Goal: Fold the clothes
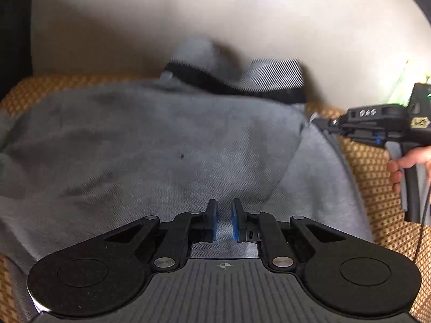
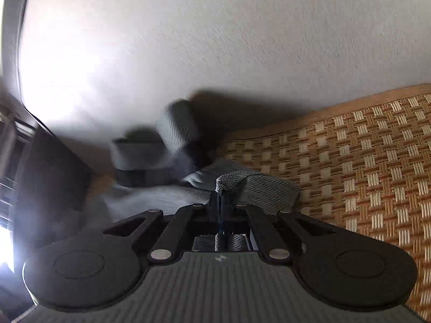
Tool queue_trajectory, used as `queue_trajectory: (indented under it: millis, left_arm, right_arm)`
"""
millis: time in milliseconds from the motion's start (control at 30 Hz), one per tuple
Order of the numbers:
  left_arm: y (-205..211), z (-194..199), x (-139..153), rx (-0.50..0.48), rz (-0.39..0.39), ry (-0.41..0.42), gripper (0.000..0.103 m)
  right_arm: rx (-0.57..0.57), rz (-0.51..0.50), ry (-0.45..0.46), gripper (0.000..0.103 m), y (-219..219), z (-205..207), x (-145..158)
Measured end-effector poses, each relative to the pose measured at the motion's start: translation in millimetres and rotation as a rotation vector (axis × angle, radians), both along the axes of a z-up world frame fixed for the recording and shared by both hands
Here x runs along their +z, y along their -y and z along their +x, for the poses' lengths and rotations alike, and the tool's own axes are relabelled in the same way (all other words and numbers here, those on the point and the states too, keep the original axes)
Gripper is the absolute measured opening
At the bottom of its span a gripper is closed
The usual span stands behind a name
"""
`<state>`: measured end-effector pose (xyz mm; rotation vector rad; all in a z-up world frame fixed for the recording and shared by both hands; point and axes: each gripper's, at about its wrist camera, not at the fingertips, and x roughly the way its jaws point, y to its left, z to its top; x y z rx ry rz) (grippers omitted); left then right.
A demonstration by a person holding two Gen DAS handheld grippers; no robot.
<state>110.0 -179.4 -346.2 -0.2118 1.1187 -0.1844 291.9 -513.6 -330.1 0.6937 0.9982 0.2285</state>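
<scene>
Your grey garment (image 1: 161,140) lies soft and limp across the woven mat (image 1: 377,188). Right gripper (image 2: 221,202) jaws pinch its corner at three o'clock; left gripper (image 1: 222,219) jaws stand narrowly apart over its near hem. Grip edges, not middles.

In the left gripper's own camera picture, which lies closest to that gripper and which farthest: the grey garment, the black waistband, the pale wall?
1. Grey garment, right under the left gripper.
2. Black waistband, at the garment's far edge.
3. Pale wall, behind everything.
</scene>
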Motion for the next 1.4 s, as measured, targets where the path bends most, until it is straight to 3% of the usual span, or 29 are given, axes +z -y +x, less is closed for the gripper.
queue_trajectory:
  millis: [67,100,133,167,200,233,367,433,467,500,533,567,600,733,900,1033,1167,1300,1400]
  left_arm:
    - [-4,-4,8,0.008,-0.047,0.017,0.029]
    - [-6,-7,14,0.004,-0.072,0.028,0.034]
    - [-7,-10,20,-0.003,-0.094,0.038,0.038]
    - [-7,-13,25,-0.015,-0.111,0.046,0.052]
    - [-7,-16,30,-0.027,-0.116,0.051,0.062]
    - [-5,-16,32,-0.042,-0.111,0.052,0.064]
    - [8,-14,29,-0.091,-0.08,0.027,0.063]
    - [19,-14,21,-0.126,-0.035,0.026,0.032]
    - [26,-13,11,-0.14,0.029,0.018,0.019]
    - [32,-12,0,-0.15,0.101,0.006,0.025]
    - [36,-13,-3,-0.152,0.124,0.017,0.026]
    - [37,-15,2,-0.149,0.126,0.029,0.028]
    - [38,-18,9,-0.145,0.125,0.039,0.039]
    - [34,-61,57,-0.131,0.065,0.11,0.048]
    - [26,-150,84,-0.163,0.057,0.056,0.051]
    - [19,-217,73,-0.141,-0.001,-0.075,0.053]
    - [24,-272,52,-0.223,0.006,-0.157,0.056]
    - [29,-300,33,-0.301,-0.056,-0.219,0.059]
    - [31,-307,22,-0.319,-0.089,-0.236,0.06]
  right_arm:
    - [-0.027,0.014,0.017,0.005,4,-5,5]
    - [-0.039,0.02,0.031,0.008,7,-9,9]
    - [-0.048,0.02,0.057,0.017,11,-15,18]
    - [-0.058,0.017,0.082,0.034,14,-21,28]
    - [-0.068,0.004,0.106,0.044,18,-28,37]
    - [-0.079,-0.009,0.129,0.052,21,-35,46]
    - [-0.043,0.0,0.123,0.049,22,-67,63]
    - [0.016,-0.006,0.113,0.048,10,-89,69]
    - [0.038,-0.002,0.104,0.048,3,-101,68]
    - [0.053,0.006,0.088,0.048,-3,-114,66]
    - [0.065,0.015,0.073,0.048,-9,-126,63]
    - [0.07,0.021,0.062,0.048,-14,-137,61]
    - [0.074,0.022,0.056,0.048,-18,-151,61]
    - [0.105,0.014,0.085,0.049,-23,-213,89]
    - [0.135,0.009,0.112,0.054,-24,-307,147]
    - [0.164,-0.056,0.037,0.059,-46,-374,169]
    - [0.148,-0.125,-0.01,0.059,-78,-430,184]
    - [0.161,-0.212,-0.006,0.06,-119,-470,196]
    - [0.15,-0.24,-0.018,0.06,-142,-482,185]
